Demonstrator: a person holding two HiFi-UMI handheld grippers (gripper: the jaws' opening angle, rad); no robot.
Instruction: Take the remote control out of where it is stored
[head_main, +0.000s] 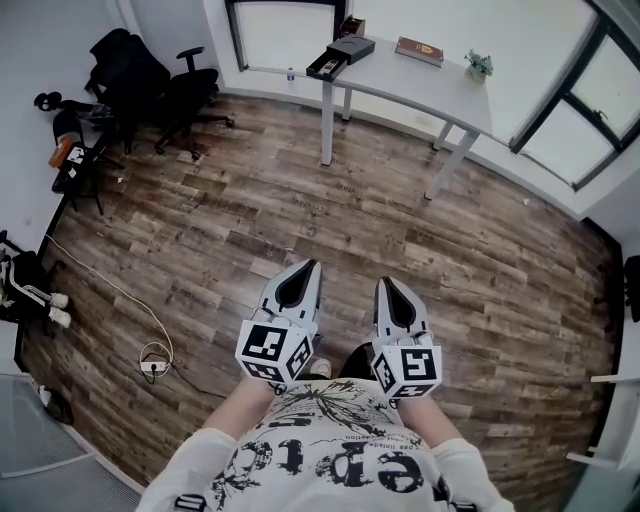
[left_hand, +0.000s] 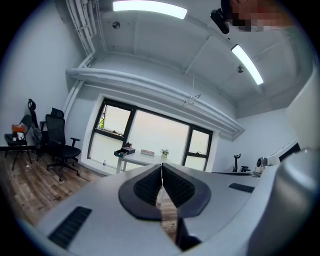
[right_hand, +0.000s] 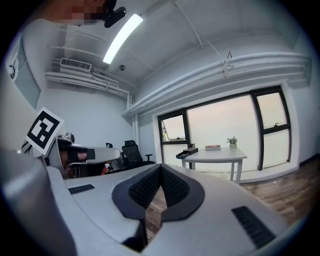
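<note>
A white table (head_main: 440, 85) stands far ahead by the window. On its left end sits a black storage box (head_main: 340, 55) with its drawer pulled out; I cannot make out a remote control in it from here. The box also shows small in the left gripper view (left_hand: 124, 151) and the right gripper view (right_hand: 186, 151). I hold my left gripper (head_main: 312, 264) and right gripper (head_main: 386, 282) side by side before my chest, pointing toward the table. Both are shut with nothing between the pads (left_hand: 150, 184) (right_hand: 172, 185).
A book (head_main: 419, 50) and a small potted plant (head_main: 479, 64) lie further right on the table. Black office chairs (head_main: 165, 90) stand at the back left. A power strip with a white cord (head_main: 152, 362) lies on the wooden floor (head_main: 230, 220) to my left.
</note>
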